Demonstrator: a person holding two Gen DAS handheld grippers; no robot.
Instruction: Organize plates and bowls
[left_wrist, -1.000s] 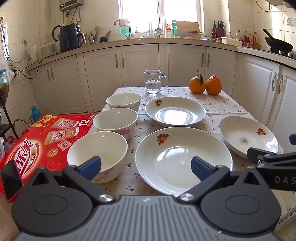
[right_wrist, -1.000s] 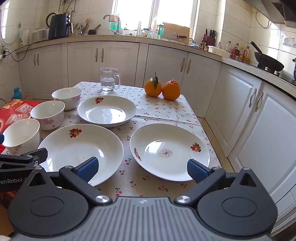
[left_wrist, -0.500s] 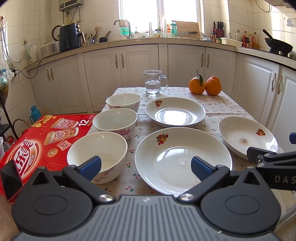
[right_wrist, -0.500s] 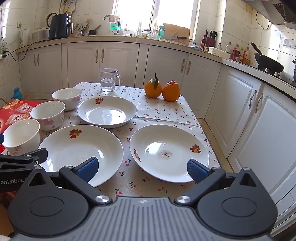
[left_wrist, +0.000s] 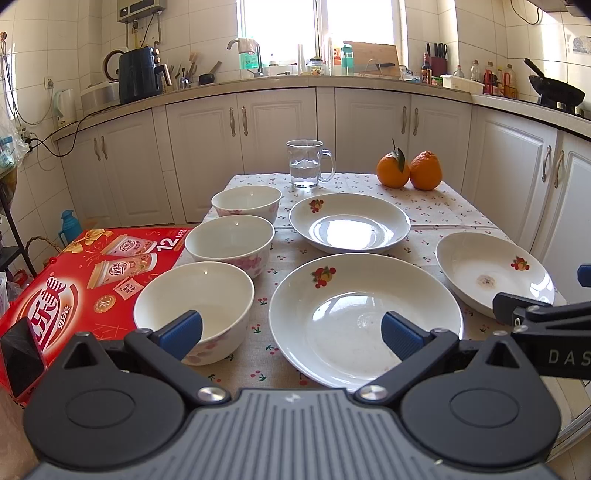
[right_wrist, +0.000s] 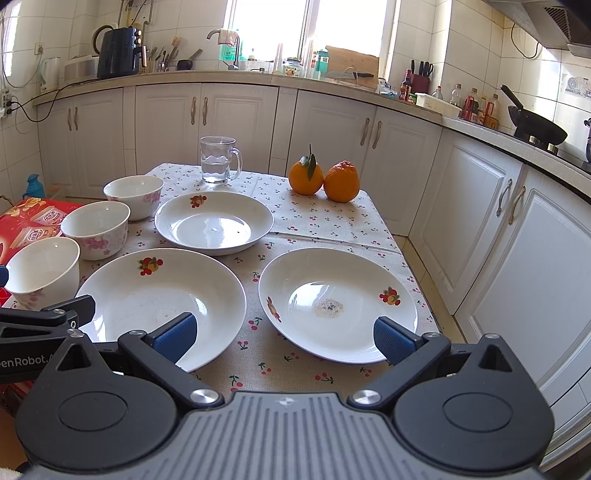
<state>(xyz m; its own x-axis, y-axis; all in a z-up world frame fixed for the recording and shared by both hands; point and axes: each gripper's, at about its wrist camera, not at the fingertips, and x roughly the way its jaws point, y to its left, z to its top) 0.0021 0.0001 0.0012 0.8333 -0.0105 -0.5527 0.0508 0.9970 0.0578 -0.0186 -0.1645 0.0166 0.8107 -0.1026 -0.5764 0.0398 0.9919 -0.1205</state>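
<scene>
Three white bowls with pink flowers stand in a row down the table's left side: near bowl (left_wrist: 195, 308), middle bowl (left_wrist: 229, 243), far bowl (left_wrist: 246, 201). Three white fruit-print plates lie beside them: a near plate (left_wrist: 364, 317), a far plate (left_wrist: 349, 221) and a right plate (right_wrist: 338, 302) with a stain at its centre. My left gripper (left_wrist: 291, 332) hovers open at the near table edge, between the near bowl and near plate. My right gripper (right_wrist: 282, 334) hovers open between the near plate (right_wrist: 162, 295) and the right plate. Neither holds anything.
A glass mug of water (left_wrist: 306, 164) and two oranges (left_wrist: 408, 170) stand at the table's far end. A red carton (left_wrist: 74, 280) sits left of the table. White cabinets (right_wrist: 480, 206) run close along the right and back.
</scene>
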